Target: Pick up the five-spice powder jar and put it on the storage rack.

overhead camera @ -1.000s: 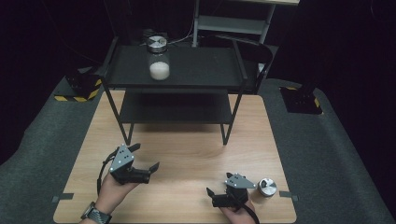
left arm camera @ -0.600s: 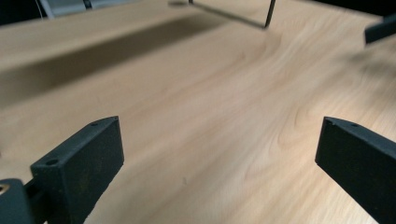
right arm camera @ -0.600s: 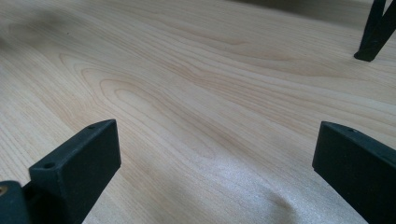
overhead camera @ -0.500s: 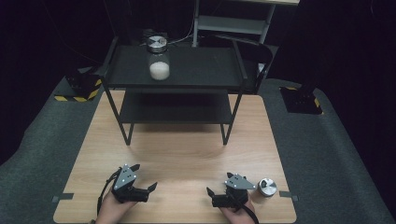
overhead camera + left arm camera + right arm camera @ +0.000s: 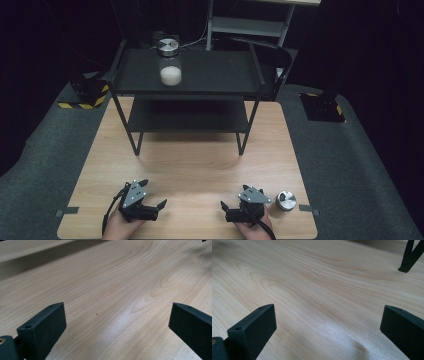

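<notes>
Both tools sit wide and empty: left tool, right tool. My right elbow could knock the small metal lid (just beside it) off the tabletop.

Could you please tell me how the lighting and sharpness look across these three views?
High view: the wooden table is evenly lit against a dark surround, with the shelf rack casting a soft shadow. Left gripper view: sharp grain, blurred far corner. Right gripper view: pale sheen on the wood between the jaws.

The left gripper has sunk toward the table's near edge, jaws reopening, empty.
</notes>
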Available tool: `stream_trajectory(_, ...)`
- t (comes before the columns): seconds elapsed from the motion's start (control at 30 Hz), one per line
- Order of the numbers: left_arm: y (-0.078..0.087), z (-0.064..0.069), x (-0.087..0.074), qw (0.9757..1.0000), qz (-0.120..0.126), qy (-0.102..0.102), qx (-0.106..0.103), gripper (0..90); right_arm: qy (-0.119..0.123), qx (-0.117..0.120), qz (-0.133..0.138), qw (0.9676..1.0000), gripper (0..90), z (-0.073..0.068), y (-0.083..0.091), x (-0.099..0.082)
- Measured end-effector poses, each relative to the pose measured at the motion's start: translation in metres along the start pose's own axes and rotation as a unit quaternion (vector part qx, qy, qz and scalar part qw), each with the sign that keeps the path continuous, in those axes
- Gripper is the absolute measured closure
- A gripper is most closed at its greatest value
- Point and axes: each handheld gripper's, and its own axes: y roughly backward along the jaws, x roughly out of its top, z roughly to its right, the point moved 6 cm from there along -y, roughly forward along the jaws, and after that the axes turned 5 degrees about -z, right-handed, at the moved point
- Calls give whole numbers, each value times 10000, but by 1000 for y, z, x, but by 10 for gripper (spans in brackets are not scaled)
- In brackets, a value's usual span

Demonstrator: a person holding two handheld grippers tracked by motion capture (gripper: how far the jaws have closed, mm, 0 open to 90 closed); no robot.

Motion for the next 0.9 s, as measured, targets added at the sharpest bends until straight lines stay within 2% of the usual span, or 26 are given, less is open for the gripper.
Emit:
stream_trajectory(0.13, 0, 1, 0, 10000, -3, -3, 17, 10, 24, 7, 126, 9999, 2, 0, 2, -3)
stream_trajectory(0.33, -2, 3, 3, 9998, -106, -137, -15, 10, 77, 39, 179, 9998, 1, 0, 3, -5)
stream_trajectory(0.43, -1, 4, 2, 9999, -82, -71, 47, 9, 85, 44, 214, 9997, 1, 0, 4, -6)
stream_trajectory(0.6, 0, 2, 2, 9999, -89, -56, -34, 10, 124, 35, 237, 9996, 1, -2, 4, -6)
stream_trajectory(0.67, 0, 2, 2, 9999, -91, -41, -44, 10, 142, 0, 261, 9996, 1, -3, 7, -6)
stream_trajectory(0.9, -1, 0, 2, 9999, -93, -47, -89, 9, 156, -53, 590, 9981, 1, -7, 27, -7)
